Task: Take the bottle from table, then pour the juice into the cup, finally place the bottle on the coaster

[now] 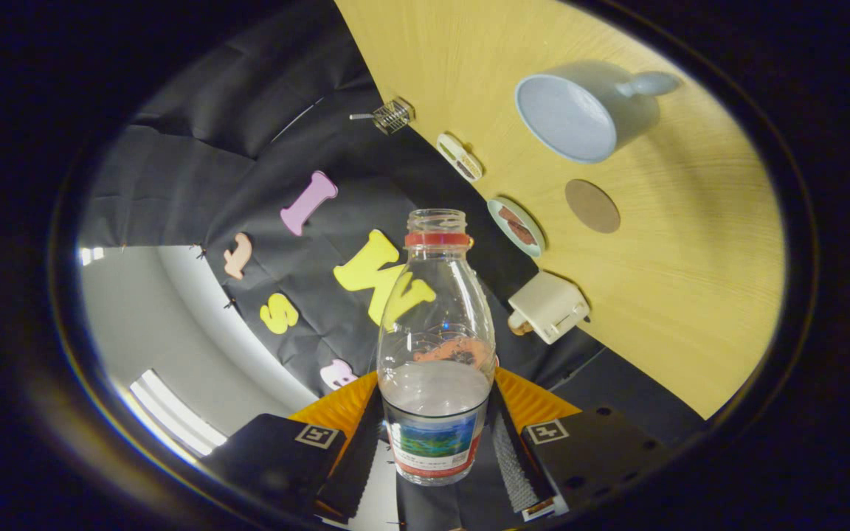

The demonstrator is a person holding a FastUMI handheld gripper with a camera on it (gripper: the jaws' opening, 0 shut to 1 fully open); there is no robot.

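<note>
A clear plastic bottle (436, 346) with a red neck ring, no cap and a printed label sits between my fingers, and my gripper (436, 450) is shut on its lower body. The view is rolled, so the wooden table (690, 295) stands tilted beyond the bottle. A pale liquid fills the bottle's lower part. The light blue cup (580, 110) with a handle stands on the table far beyond the bottle's mouth, its opening showing. A round brown coaster (592, 206) lies flat on the table between the cup and the bottle.
Along the table's edge by the black cloth wall stand a small wire basket (393, 115), a white oval dish (460, 156), a pale green plate (516, 226) holding brown pieces, and a cream box-shaped object (549, 306).
</note>
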